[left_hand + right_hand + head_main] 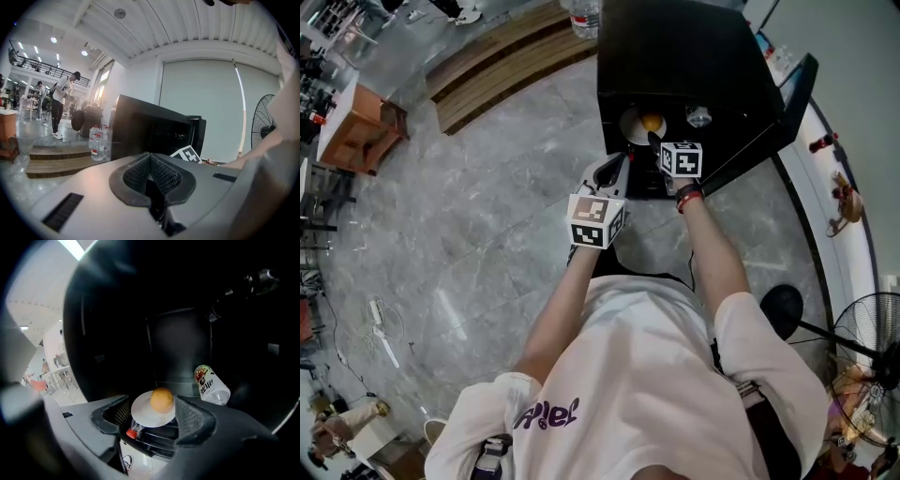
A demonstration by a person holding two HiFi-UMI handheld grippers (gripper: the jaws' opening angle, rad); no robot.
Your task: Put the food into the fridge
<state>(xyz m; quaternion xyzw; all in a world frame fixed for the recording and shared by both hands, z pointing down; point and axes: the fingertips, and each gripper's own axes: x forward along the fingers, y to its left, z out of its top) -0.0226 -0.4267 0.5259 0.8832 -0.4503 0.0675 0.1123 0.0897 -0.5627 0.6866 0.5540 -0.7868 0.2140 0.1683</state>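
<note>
In the fridge point(180, 341), orange point(161, 399) on plate point(142, 415)

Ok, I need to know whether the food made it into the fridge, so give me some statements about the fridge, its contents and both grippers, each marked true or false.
1. The fridge has its door open. True.
2. The round orange food sits on a white plate inside the fridge. True.
3. The left gripper has its jaws wide apart. False: they are together, with nothing between them.
4. The bottle beside the plate stands upright. False: it lies tilted over.
5. The right gripper has its jaws shut. False: they stand apart.
</note>
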